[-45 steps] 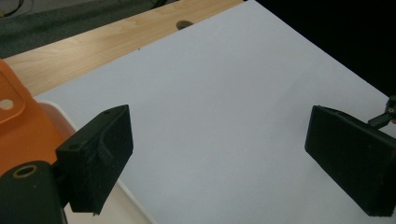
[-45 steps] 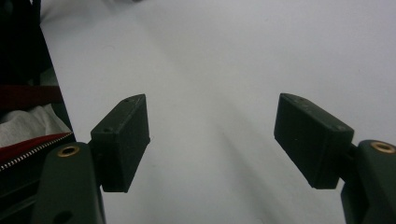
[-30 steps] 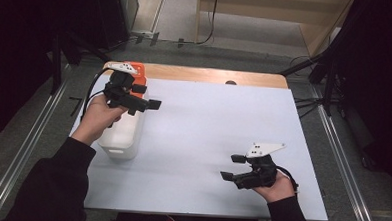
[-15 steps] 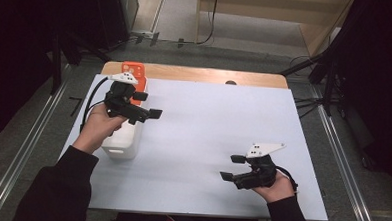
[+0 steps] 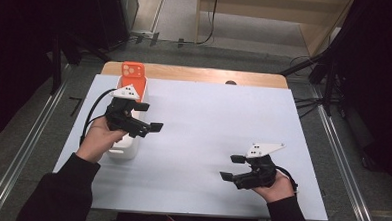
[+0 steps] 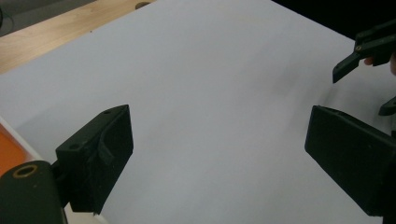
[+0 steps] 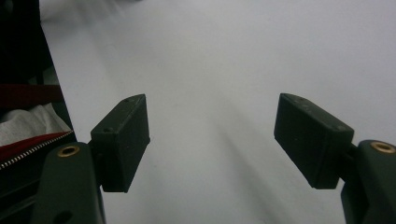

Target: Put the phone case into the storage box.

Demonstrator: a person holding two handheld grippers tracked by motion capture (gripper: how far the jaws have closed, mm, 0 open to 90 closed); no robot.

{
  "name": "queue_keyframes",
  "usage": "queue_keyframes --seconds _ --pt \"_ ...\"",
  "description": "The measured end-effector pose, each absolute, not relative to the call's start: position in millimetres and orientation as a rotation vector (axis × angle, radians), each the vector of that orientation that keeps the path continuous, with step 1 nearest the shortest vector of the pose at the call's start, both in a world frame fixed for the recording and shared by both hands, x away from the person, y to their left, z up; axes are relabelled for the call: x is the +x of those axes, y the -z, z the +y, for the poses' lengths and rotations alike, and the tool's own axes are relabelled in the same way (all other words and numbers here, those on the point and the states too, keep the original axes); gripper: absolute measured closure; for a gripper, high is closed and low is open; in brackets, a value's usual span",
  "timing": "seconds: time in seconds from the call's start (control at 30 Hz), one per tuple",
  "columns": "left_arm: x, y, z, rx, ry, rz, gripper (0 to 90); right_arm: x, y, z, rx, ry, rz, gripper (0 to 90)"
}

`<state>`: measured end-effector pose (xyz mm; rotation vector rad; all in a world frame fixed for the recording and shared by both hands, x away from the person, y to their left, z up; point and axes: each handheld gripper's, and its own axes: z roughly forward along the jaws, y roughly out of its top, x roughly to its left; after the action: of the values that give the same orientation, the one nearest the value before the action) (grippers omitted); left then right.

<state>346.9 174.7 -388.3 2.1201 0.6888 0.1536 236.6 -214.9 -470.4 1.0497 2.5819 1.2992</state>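
My left gripper [image 5: 149,117] hovers over a white oblong container [image 5: 124,150] at the table's left side, its jaws pointing right, wide apart and holding nothing. An orange phone-shaped thing [image 5: 132,75] stands at the container's far end; a sliver of that orange thing [image 6: 8,156] shows low on the left in the left gripper view. There the left gripper [image 6: 219,154] faces bare white tabletop. My right gripper [image 5: 231,167] rests near the front right of the table, open and empty, jaws pointing left. In its own view the right gripper [image 7: 212,140] frames only the white surface.
The white table sheet [image 5: 218,116] lies over a wooden top [image 5: 195,74] that shows along the far edge. Beyond the near table edge are a red zipped bag [image 7: 32,140] and white cloth [image 7: 28,122]. Metal rails [image 5: 22,148] run beside the table.
My left hand has moved toward the near side and slightly down, uncovering the orange thing behind it. The right hand has stayed still.
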Motion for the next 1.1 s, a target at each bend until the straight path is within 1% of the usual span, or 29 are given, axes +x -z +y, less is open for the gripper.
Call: queue_keyframes --seconds 0.63,1.1 --pt "319 405 183 2.116 -0.170 0.647 7.9 237 471 -214 1.055 -1.293 2.582 25.1" --pt "301 420 181 2.133 -0.159 0.592 7.9 237 471 -213 1.049 -1.291 2.585 25.2"
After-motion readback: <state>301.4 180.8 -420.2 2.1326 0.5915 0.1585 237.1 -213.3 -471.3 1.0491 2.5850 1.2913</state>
